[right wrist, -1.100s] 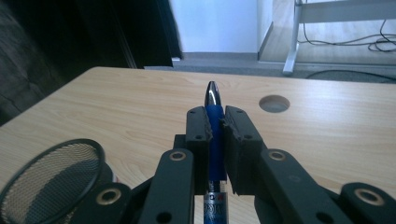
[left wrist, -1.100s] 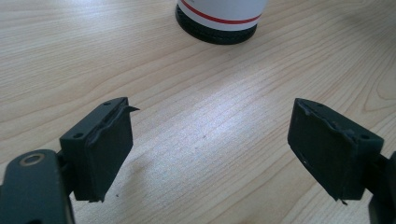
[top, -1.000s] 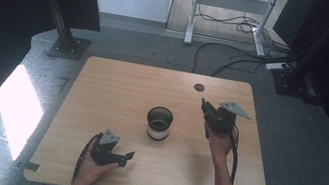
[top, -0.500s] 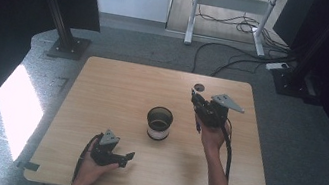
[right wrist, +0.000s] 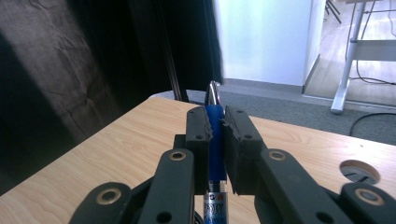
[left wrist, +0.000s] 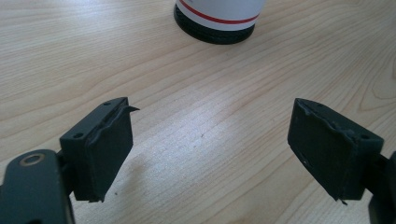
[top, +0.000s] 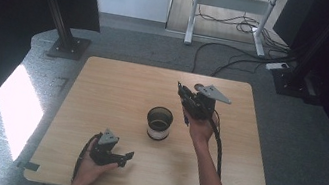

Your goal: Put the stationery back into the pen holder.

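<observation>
- Pen, clamped between the jaws of the right gripper: a printed label sits on the barrel just below the blue grip section. Dark characters and small red and blue marks are visible in the right gripper view, but the print is too small and blurred to read.
- Cup: carries a red band around its white wall, seen in the left gripper view. No lettering is visible on it.
- No other text, number or sign is legible in any view.
</observation>
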{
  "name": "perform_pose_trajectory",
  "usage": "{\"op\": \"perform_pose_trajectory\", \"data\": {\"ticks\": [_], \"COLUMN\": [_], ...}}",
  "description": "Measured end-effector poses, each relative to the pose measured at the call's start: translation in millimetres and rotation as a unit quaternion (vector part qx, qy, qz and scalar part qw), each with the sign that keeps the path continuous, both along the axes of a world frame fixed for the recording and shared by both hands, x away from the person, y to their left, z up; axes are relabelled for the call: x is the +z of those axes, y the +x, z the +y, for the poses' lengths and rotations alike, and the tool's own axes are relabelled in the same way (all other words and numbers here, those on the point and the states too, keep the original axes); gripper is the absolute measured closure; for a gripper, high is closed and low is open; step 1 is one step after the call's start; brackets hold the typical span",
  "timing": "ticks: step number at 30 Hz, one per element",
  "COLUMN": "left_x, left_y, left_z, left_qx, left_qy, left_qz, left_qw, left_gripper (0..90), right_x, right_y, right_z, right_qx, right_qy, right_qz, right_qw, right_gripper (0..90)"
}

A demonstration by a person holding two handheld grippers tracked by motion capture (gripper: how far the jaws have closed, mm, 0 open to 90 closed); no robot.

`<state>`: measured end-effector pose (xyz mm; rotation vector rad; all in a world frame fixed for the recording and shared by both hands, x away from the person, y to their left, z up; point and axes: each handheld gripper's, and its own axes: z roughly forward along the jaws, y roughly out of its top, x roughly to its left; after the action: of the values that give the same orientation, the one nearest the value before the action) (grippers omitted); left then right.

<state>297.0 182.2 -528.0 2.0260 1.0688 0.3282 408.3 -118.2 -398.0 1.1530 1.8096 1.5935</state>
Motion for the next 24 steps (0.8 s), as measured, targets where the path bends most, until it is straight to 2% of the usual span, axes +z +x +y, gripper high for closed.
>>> {"op": "perform_pose_trajectory", "data": {"ticks": [10,24], "left_x": [-0.5,-0.3], "left_y": [-0.6,-1.7], "left_z": [-1.8,-3.6], "left_qx": [-0.005,-0.009], "left_qy": [0.001,-0.003], "left_qz": [0.002,0.004], "left_qw": [1.0000,0.9999], "left_gripper": [14.4,14.4], "right_x": [6.6,3.3], "right_y": [4.4,14.2], "right_z": [17.9,42.1], "right_qx": [0.013,0.026], "right_qy": [0.002,-0.005], "right_qz": [-0.004,0.003], "right_qw": [0.9999,0.9996], "right_gripper": [79.0,78.9]}}
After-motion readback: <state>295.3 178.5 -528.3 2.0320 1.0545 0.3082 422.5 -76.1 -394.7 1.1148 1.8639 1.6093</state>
